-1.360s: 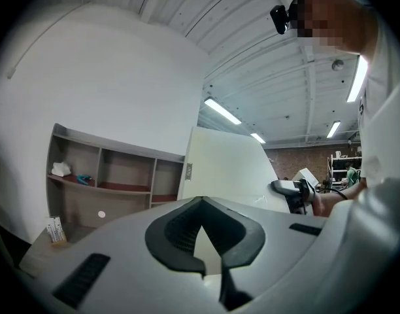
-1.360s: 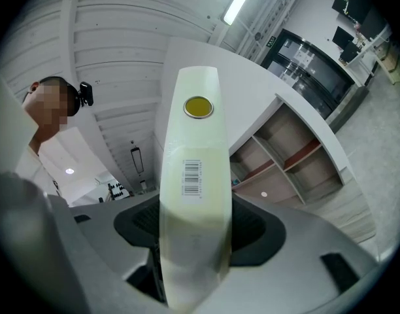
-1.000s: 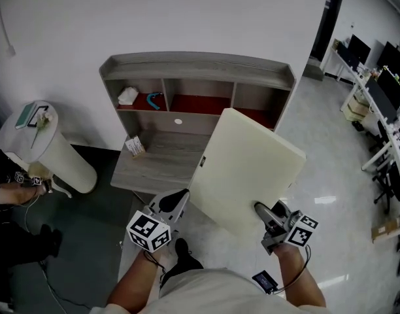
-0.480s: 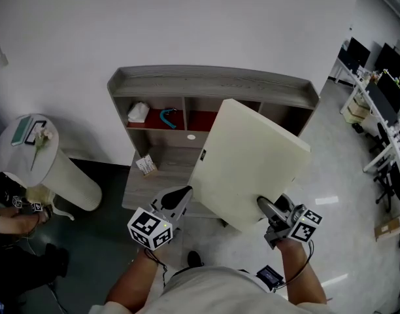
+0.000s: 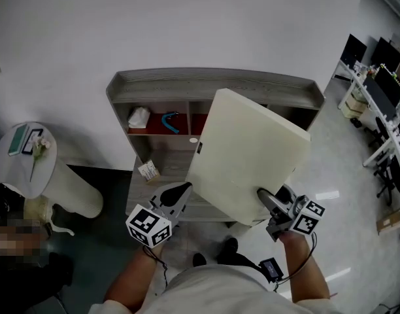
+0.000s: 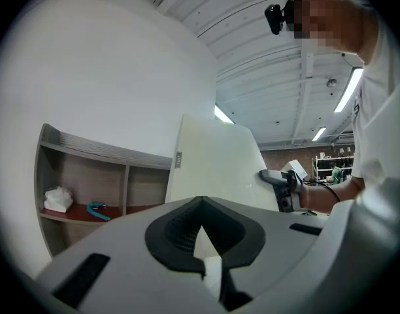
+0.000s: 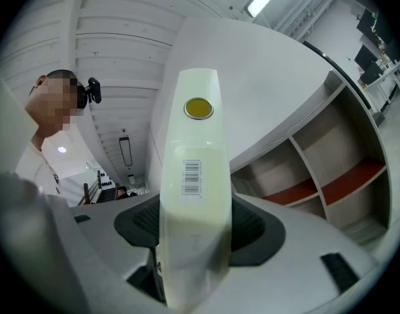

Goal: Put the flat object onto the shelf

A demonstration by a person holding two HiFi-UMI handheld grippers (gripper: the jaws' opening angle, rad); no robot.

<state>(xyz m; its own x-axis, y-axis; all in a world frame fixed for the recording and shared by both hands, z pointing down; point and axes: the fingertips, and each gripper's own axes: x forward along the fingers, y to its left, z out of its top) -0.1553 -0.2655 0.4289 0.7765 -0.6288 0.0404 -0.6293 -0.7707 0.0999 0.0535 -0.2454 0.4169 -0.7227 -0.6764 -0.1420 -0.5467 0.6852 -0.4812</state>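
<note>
Before the grey wooden shelf unit (image 5: 213,84), the cream flat panel (image 5: 246,152) is hanging tilted in mid-air, the right gripper (image 5: 265,200) clamping its lower edge, while the left gripper (image 5: 180,193), jaws nearly together, is sitting just beside its lower-left edge.

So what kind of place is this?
Probably an office or lab: desks with monitors line the right side, strip lights hang from a ribbed ceiling, and a grey shelf unit stands against a white wall.

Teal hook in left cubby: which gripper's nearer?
Left. The left gripper is in front of the shelf, nearly in line with the teal hook; the right gripper is further right, clamped on the cream board.
</note>
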